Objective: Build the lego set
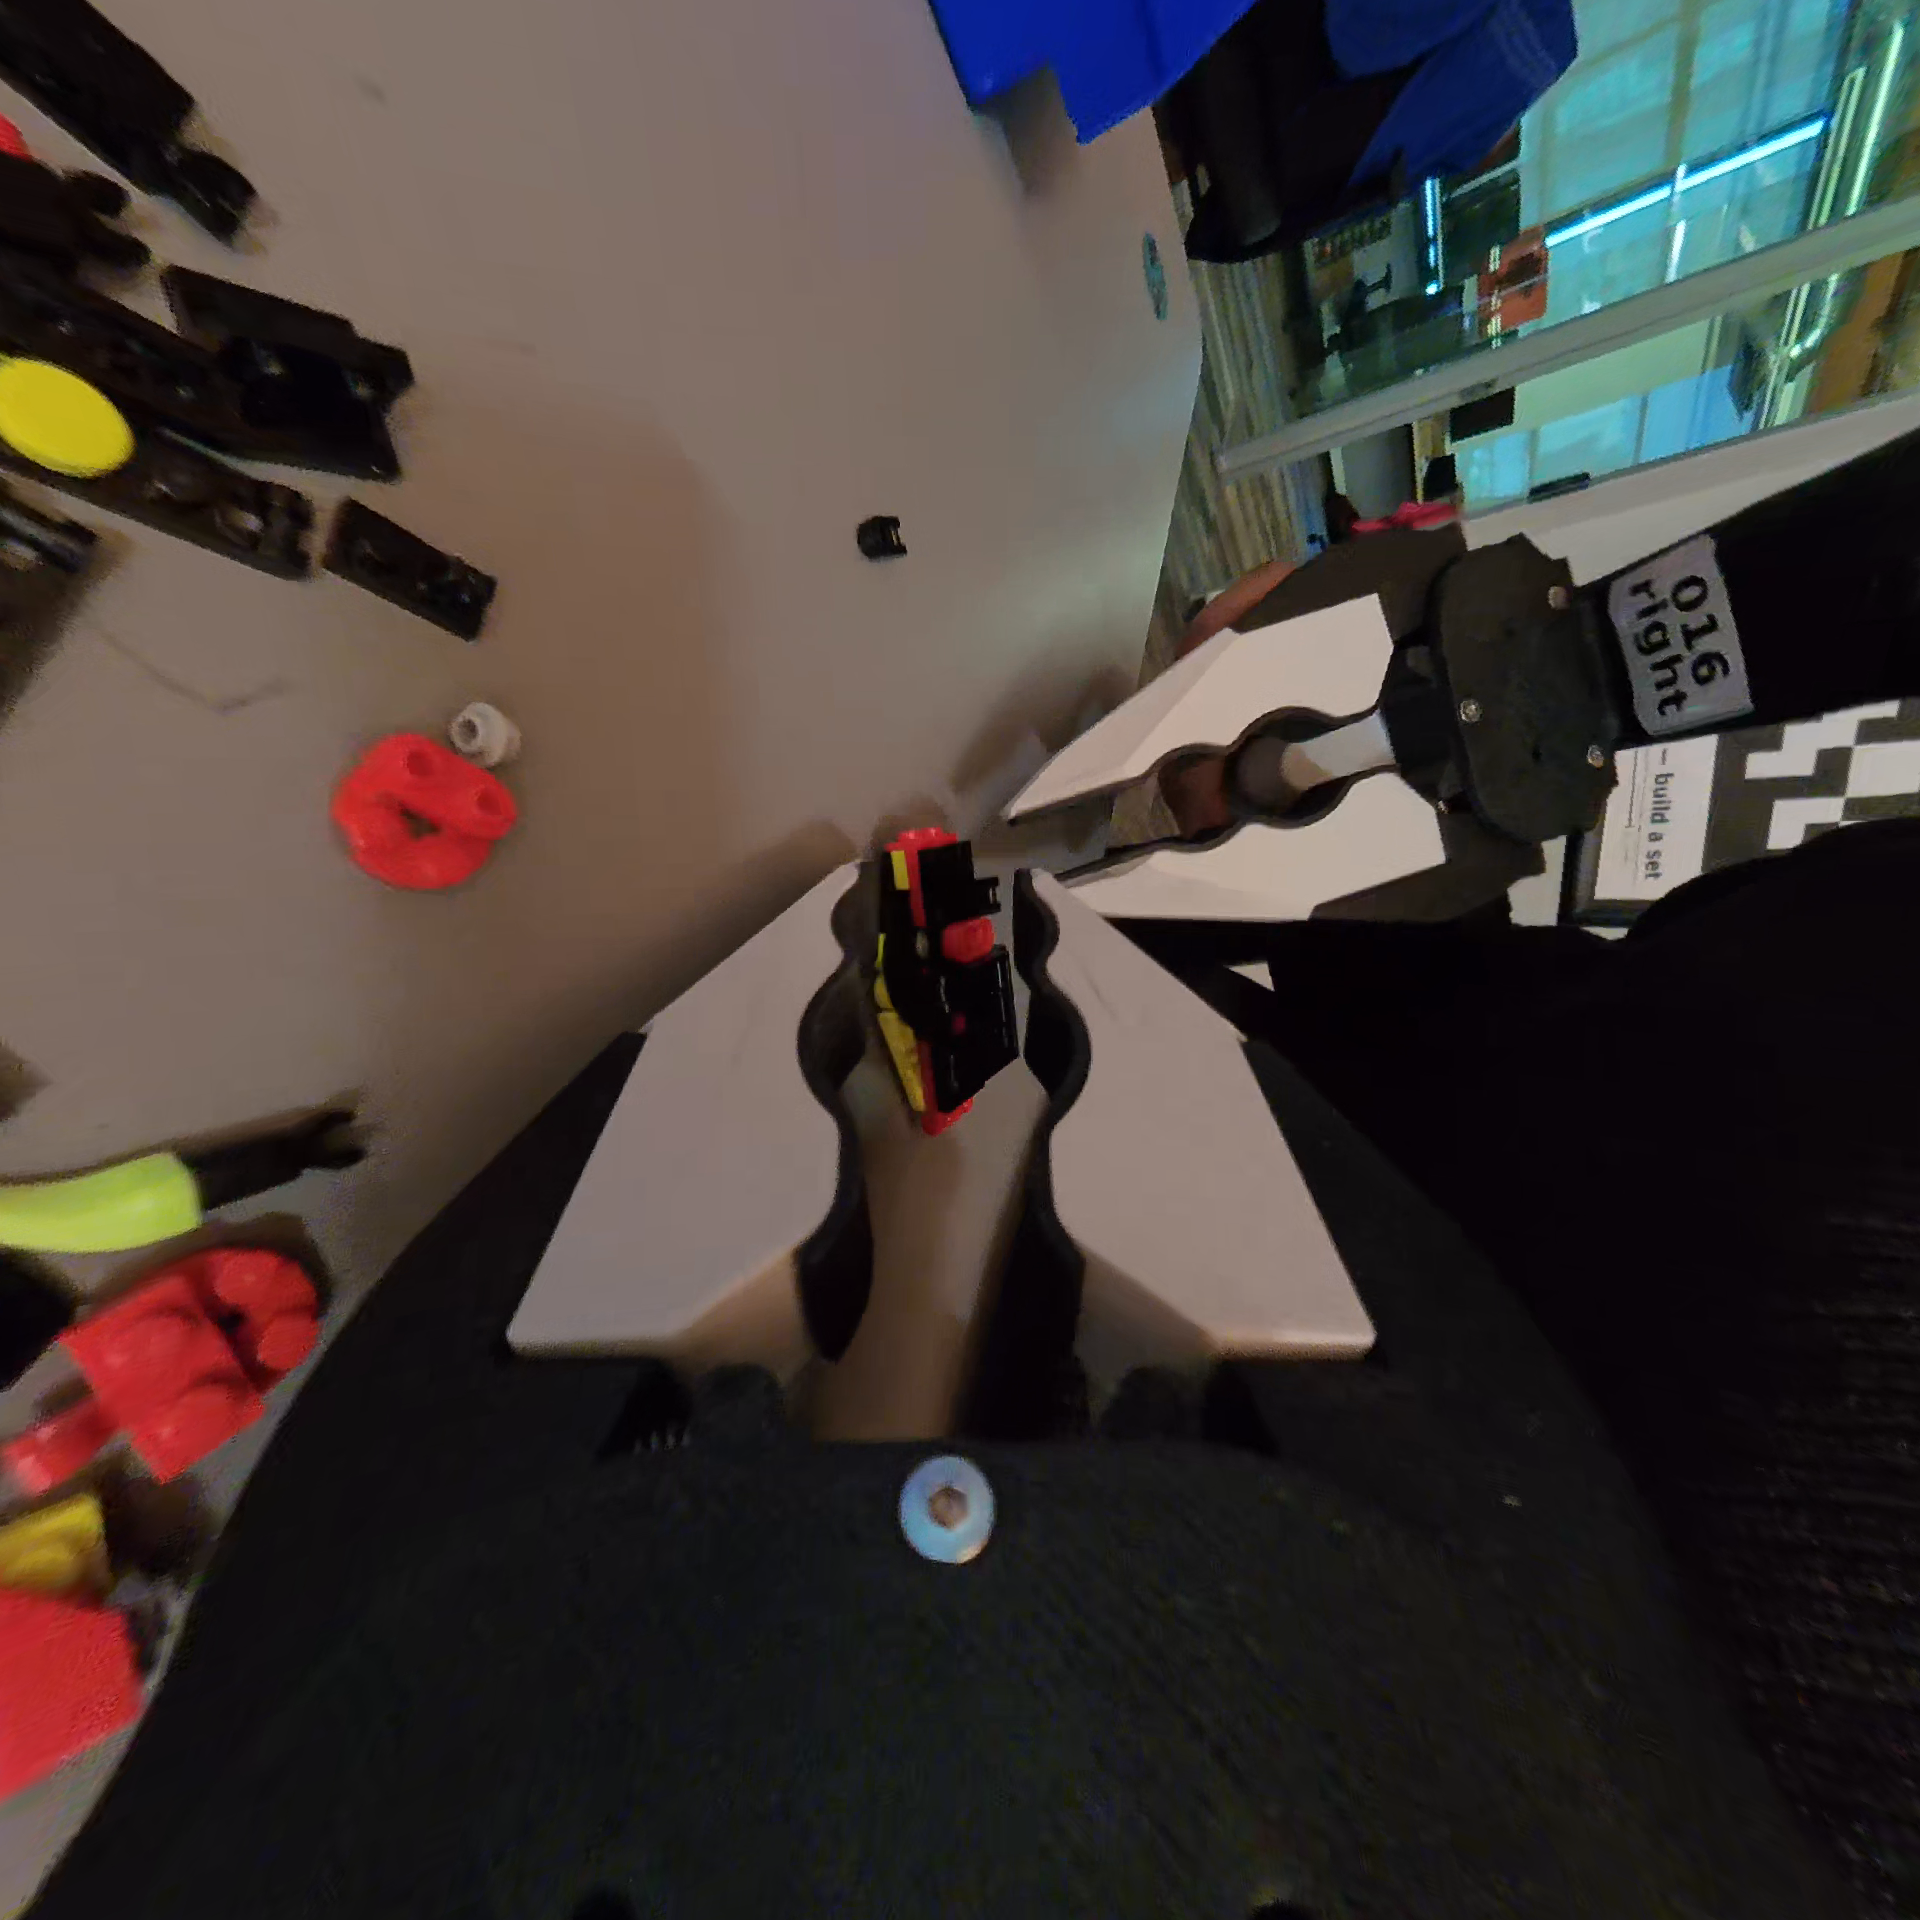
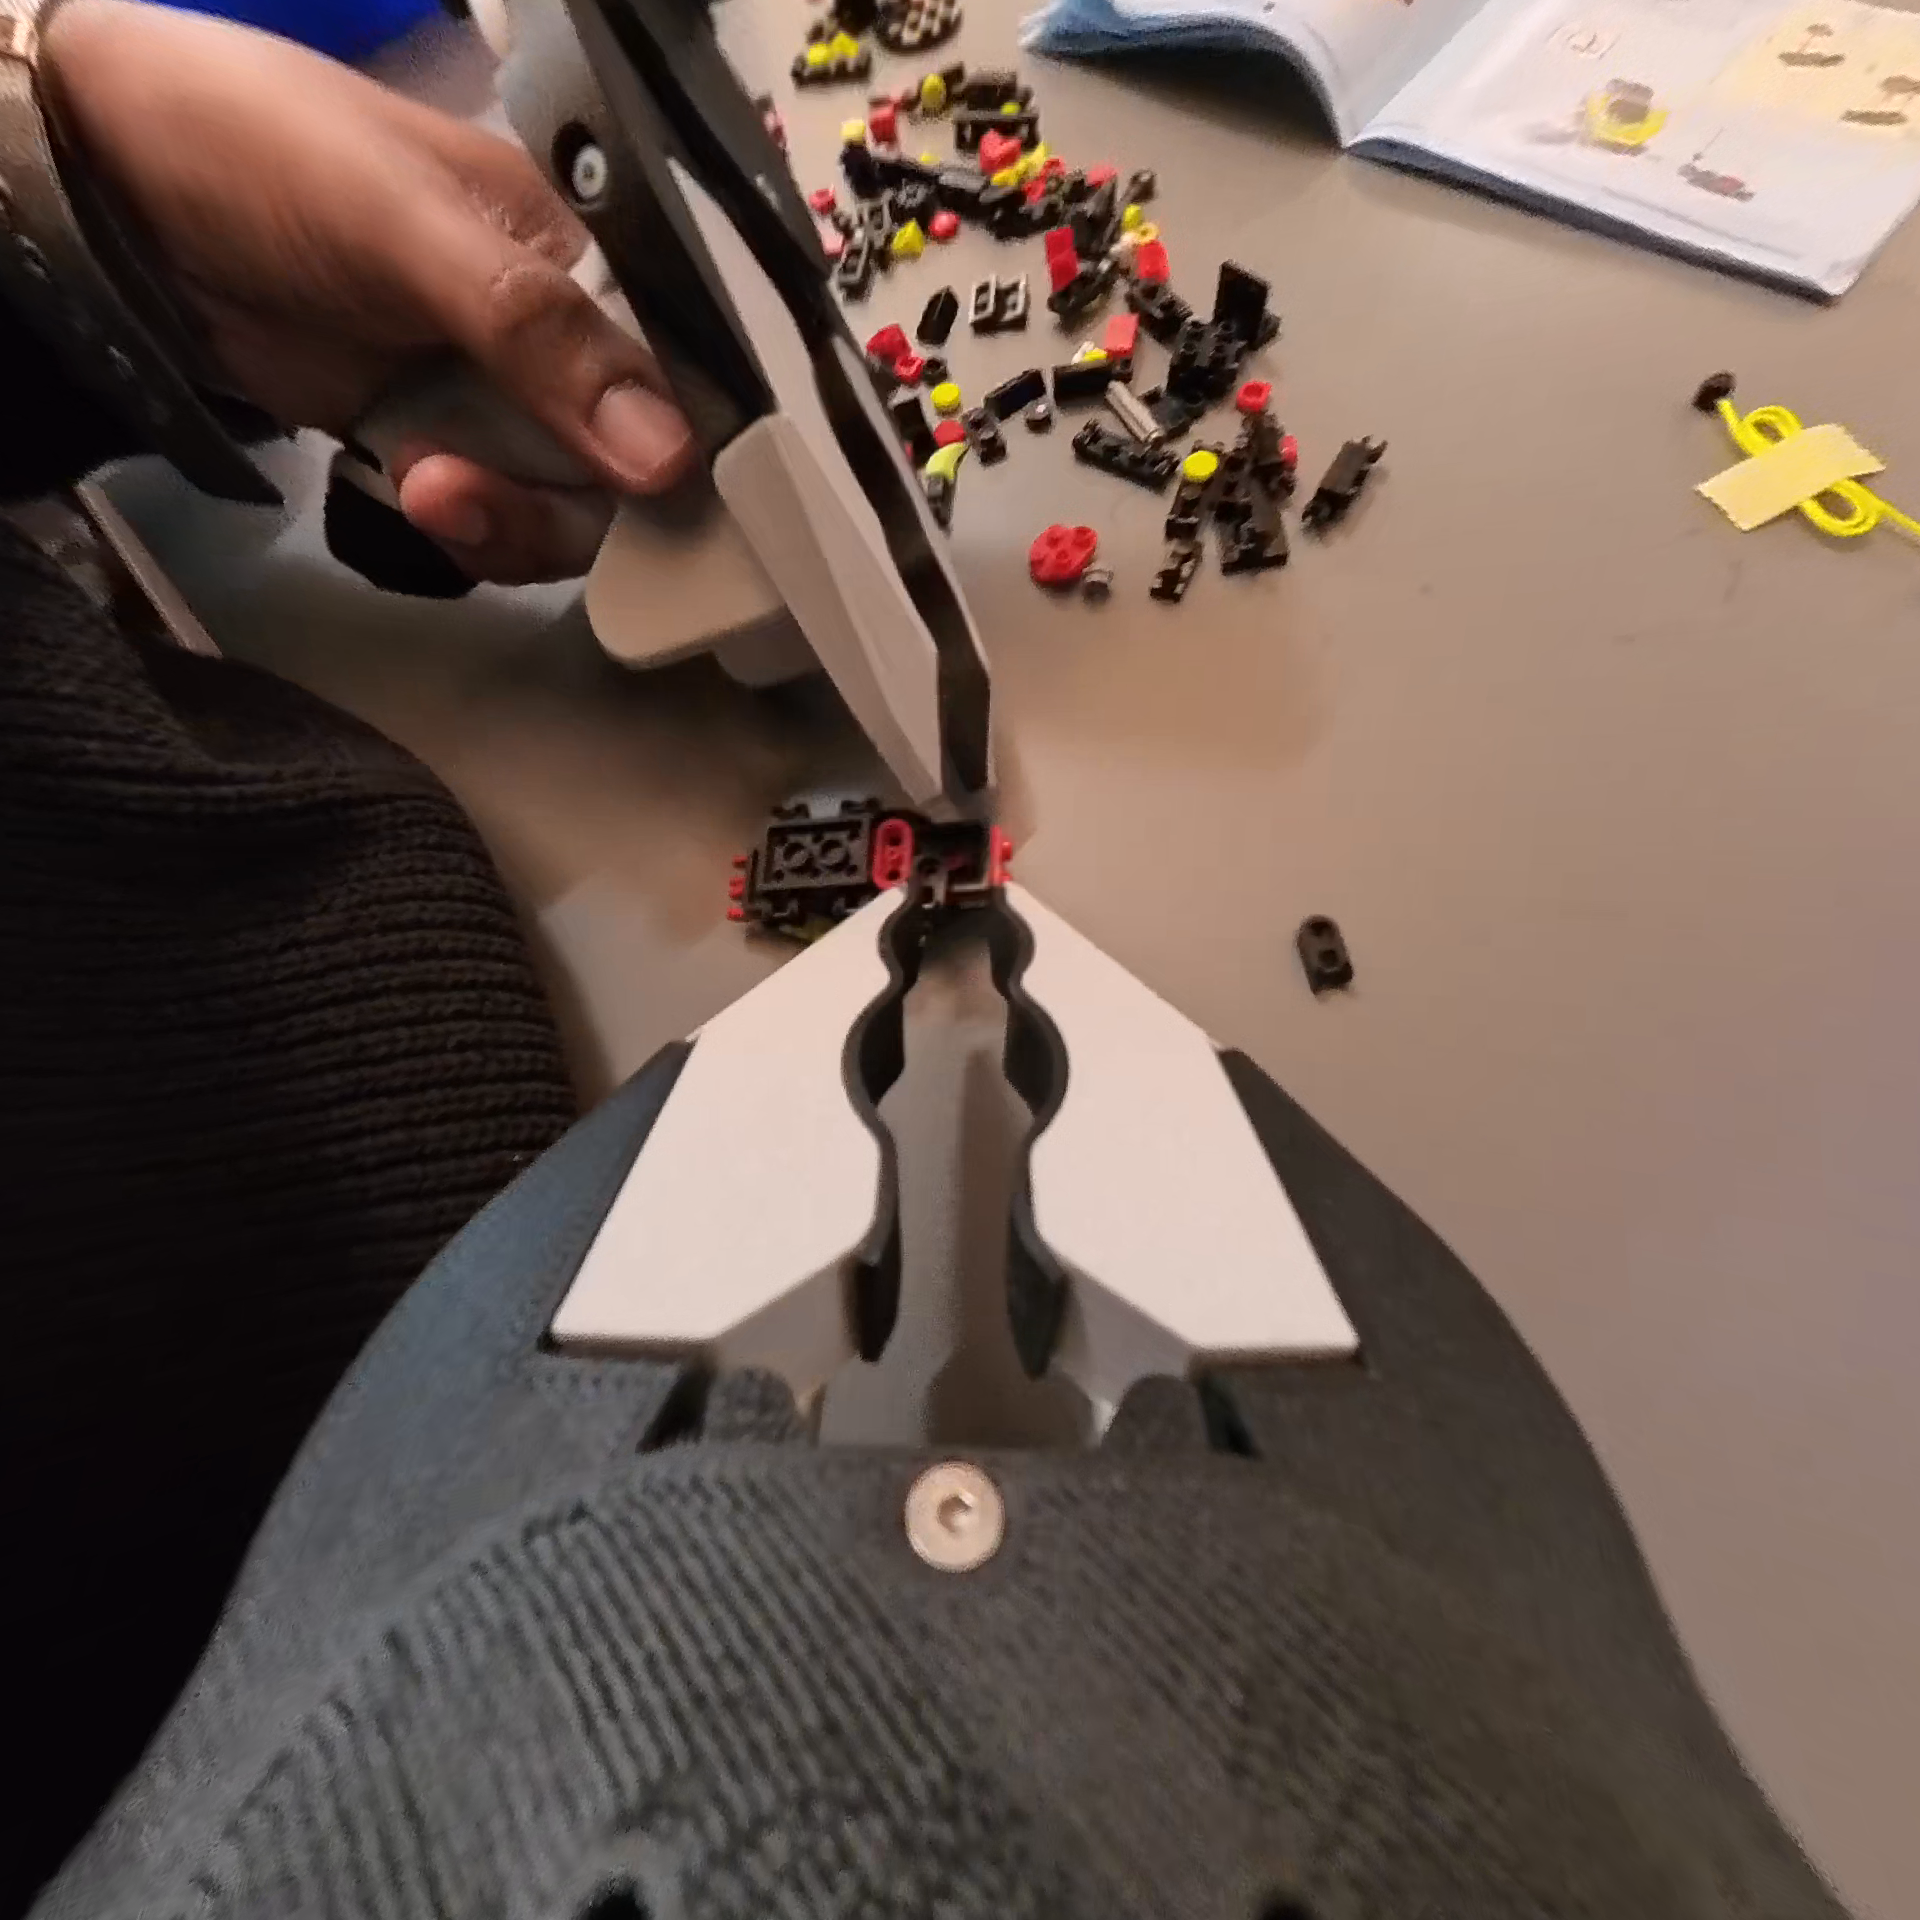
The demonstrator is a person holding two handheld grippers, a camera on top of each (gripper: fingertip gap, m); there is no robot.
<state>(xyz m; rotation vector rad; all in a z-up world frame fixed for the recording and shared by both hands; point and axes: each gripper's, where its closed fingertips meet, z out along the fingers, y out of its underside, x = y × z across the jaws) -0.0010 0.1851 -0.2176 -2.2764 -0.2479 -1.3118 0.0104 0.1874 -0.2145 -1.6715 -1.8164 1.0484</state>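
Grey tabletop spreads under both our grippers, and at its far edge the left wrist view shows striped carpet and glass partitions beyond.

Between our two tools sits a small brick assembly of black, red and yellow pieces. Our left gripper has it between its fingers: the left pad lies against the yellow side, while a thin slit shows between the black side and the right pad, so the jaws stand apart around it and we cannot call it clamped. Our right gripper meets the same assembly from the other side, its tips parted a little and touching a small black part at the near end; whether they pinch it we cannot tell.

Just right of our right jaws lies a lone black piece, with bare table around it. Farther ahead of those jaws lies a loose pile of bricks, a red round piece nearest us, an open booklet past it, and a yellow cord with tape far right.

Only the right view shows a hand on the left tool's handle and a dark knit sleeve at left. Only the left view shows blue fabric above.
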